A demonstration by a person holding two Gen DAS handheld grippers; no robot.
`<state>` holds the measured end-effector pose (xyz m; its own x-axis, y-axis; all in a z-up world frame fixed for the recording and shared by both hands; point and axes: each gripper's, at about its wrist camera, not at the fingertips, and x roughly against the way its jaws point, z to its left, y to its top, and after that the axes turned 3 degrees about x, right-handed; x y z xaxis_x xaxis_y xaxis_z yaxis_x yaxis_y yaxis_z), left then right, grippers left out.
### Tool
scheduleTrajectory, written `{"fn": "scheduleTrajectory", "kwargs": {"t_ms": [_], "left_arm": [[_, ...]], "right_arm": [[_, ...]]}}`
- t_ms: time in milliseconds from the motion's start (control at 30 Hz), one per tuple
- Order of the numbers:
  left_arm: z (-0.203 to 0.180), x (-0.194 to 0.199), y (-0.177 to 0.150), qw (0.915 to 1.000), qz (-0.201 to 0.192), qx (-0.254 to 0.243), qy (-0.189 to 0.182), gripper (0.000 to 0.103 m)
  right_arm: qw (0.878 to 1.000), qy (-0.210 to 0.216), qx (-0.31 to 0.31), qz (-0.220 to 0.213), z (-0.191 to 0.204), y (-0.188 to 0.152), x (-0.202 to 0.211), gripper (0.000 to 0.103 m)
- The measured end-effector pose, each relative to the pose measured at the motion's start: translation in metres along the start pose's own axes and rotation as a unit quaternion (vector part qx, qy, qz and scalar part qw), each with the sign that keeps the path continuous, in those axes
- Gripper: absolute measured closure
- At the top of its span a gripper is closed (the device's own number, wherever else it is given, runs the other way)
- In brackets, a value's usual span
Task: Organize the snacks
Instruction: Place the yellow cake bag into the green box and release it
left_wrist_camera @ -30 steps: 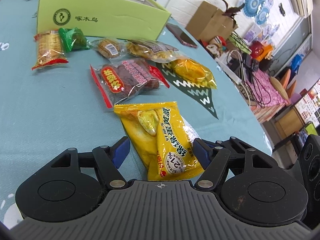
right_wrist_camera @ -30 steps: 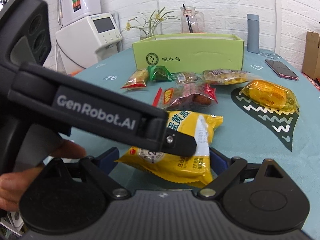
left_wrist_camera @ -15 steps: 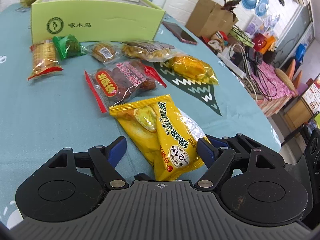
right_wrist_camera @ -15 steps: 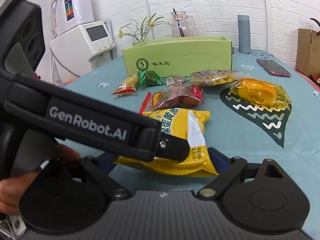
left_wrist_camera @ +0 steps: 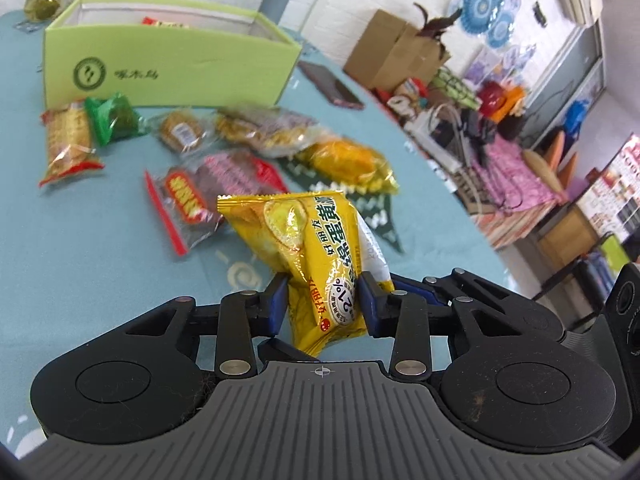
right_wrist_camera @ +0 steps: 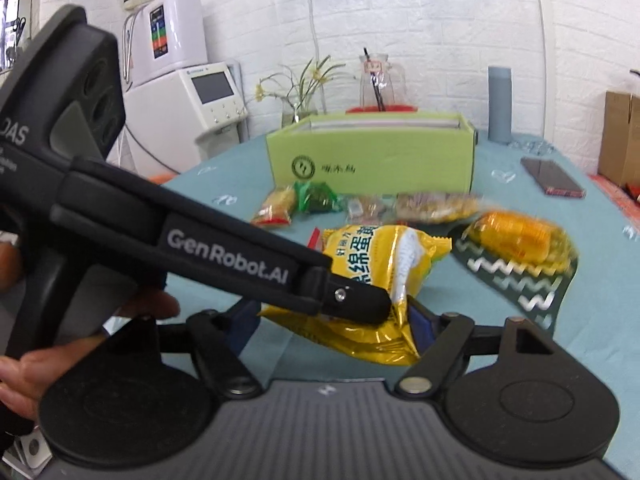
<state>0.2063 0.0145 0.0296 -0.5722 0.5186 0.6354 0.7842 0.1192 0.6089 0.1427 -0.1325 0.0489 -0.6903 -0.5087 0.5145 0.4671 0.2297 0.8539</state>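
Observation:
My left gripper [left_wrist_camera: 322,304] is shut on a yellow snack bag [left_wrist_camera: 316,256] and holds it lifted off the teal table. In the right wrist view the same yellow bag [right_wrist_camera: 380,264] hangs in the left gripper's fingers [right_wrist_camera: 360,300], between my right gripper's open jaws [right_wrist_camera: 334,326], which do not grip it. A light green open box [left_wrist_camera: 160,68] stands at the back of the table, with a packet visible inside. Several other snack packets lie in front of it, among them a red-edged packet [left_wrist_camera: 200,204] and an orange-yellow packet [left_wrist_camera: 348,160].
A phone [left_wrist_camera: 330,85] lies right of the box [right_wrist_camera: 372,156]. A grey bottle [right_wrist_camera: 499,104], a glass jug and a flower vase stand behind it. The table's right edge drops off to cluttered furniture. A white machine [right_wrist_camera: 188,100] stands at far left.
The left gripper closed on the yellow bag and lifted it off the table. The right gripper stayed open near the bag.

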Motion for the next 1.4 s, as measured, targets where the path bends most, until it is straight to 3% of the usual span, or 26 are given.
{"fn": "scheduleTrajectory", "kwargs": {"t_ms": [200,433,600,733,833,900,933,1100,1267,1400], "left_arm": [[-0.001,0.001,0.066,0.999,-0.043,-0.01,-0.013,0.086],[0.01,-0.023,0.172,0.9939,-0.094,-0.042,0.04,0.087],[0.04,-0.063,0.234,0.993,-0.091,-0.04,0.063,0.087],[0.066,-0.098,0.254,0.9939,-0.073,-0.032,0.077,0.086],[0.08,-0.115,0.255,0.9938,-0.068,-0.029,0.083,0.083],[0.084,-0.116,0.251,0.9939,-0.068,-0.03,0.081,0.06],[0.083,-0.113,0.249,0.9938,-0.072,-0.03,0.079,0.057],[0.069,-0.065,0.232,0.9901,-0.117,-0.038,0.068,0.04],[0.055,-0.016,0.184,0.9874,-0.138,-0.05,0.06,0.031],[0.059,-0.008,0.126,0.9917,-0.101,-0.043,0.068,0.031]], "right_arm": [[0.998,-0.018,0.058,-0.031,-0.013,0.055,-0.028,0.021],[0.994,-0.014,0.1,-0.045,-0.051,0.138,-0.112,0.021],[0.996,-0.003,0.088,-0.031,-0.082,0.17,-0.178,0.021],[0.997,0.004,0.074,-0.002,-0.098,0.169,-0.22,0.021],[0.997,0.004,0.074,0.011,-0.102,0.161,-0.236,0.015],[0.997,0.004,0.073,0.005,-0.103,0.16,-0.237,0.011],[0.997,0.002,0.074,0.002,-0.104,0.161,-0.234,0.011],[0.996,-0.015,0.076,-0.041,-0.1,0.163,-0.18,0.01],[0.998,0.003,0.051,-0.041,-0.089,0.124,-0.117,0.01],[0.999,0.03,0.016,0.004,-0.073,0.069,-0.095,0.01]]}}
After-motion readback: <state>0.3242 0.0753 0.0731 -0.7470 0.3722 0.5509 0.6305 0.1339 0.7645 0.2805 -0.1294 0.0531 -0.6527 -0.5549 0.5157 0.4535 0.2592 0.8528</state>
